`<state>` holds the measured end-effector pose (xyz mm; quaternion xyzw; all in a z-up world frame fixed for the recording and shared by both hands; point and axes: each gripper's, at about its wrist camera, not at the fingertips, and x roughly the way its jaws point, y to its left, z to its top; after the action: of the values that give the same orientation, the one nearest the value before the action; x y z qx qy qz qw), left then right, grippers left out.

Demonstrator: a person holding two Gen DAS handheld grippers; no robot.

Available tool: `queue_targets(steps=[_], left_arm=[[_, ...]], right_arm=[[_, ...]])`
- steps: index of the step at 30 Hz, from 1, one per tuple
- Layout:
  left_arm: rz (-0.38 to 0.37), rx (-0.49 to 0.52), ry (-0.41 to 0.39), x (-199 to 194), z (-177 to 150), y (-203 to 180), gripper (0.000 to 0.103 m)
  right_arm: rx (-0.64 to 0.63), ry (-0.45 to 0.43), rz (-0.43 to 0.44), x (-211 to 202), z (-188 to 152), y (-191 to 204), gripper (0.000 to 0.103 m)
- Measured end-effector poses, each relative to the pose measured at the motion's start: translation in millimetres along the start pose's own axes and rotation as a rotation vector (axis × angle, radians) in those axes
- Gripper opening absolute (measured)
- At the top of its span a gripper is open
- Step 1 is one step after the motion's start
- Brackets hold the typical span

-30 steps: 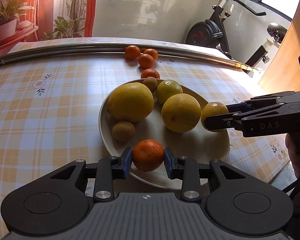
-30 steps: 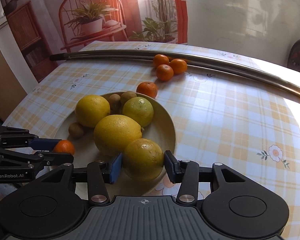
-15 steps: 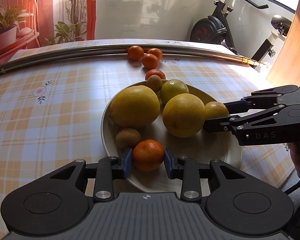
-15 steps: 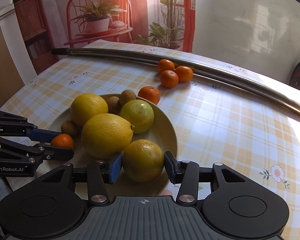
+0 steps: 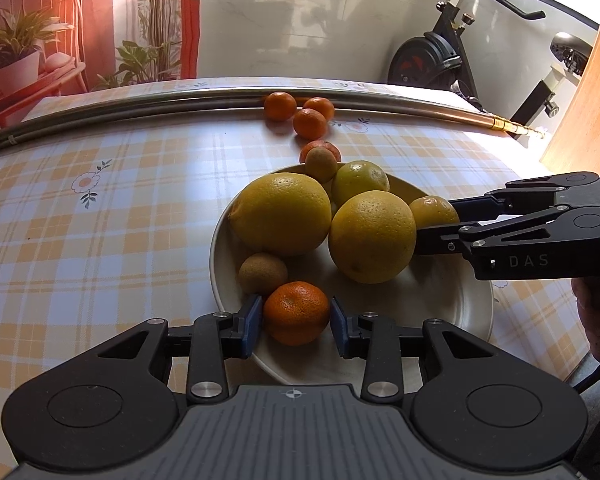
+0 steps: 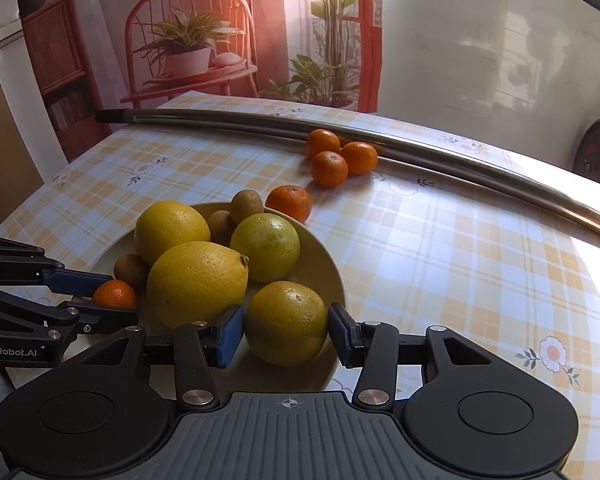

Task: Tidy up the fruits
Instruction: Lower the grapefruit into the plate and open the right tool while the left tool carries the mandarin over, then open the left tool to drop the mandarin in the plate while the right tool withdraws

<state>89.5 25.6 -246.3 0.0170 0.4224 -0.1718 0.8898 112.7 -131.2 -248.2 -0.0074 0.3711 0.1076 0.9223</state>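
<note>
A cream plate on the checked tablecloth carries two big yellow citrus fruits, a greenish one and small brown kiwis. My left gripper is shut on a small mandarin low over the plate's near rim, right beside a kiwi. My right gripper is shut on a yellow-green orange over the plate's right side, next to a big citrus. Each gripper also appears in the other's view: the right gripper and the left gripper.
Three loose mandarins lie against a long metal rod at the table's far side. A fourth mandarin sits just outside the plate's far rim. An exercise bike stands beyond the table. A hand holds the right gripper.
Both grippers have carried their fruit further in over the plate. The orange now sits against the big citrus, and the mandarin is beside the kiwi. Both jaws stay shut.
</note>
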Motion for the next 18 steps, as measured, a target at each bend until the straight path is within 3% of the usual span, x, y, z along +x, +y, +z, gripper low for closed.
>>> queue_targets(steps=[10,18], left_arm=[[0.019,-0.001,-0.047,-9.3,0.1,-0.6,0.041],[0.032,-0.016,-0.1,-15.1,1.0,0.1,0.042]], right_arm=[[0.071,-0.086,-0.035,-30.2,1.7,-15.8,0.046],[0.108,-0.106,-0.076,-38.9,-2.8,-26.2,0.046]])
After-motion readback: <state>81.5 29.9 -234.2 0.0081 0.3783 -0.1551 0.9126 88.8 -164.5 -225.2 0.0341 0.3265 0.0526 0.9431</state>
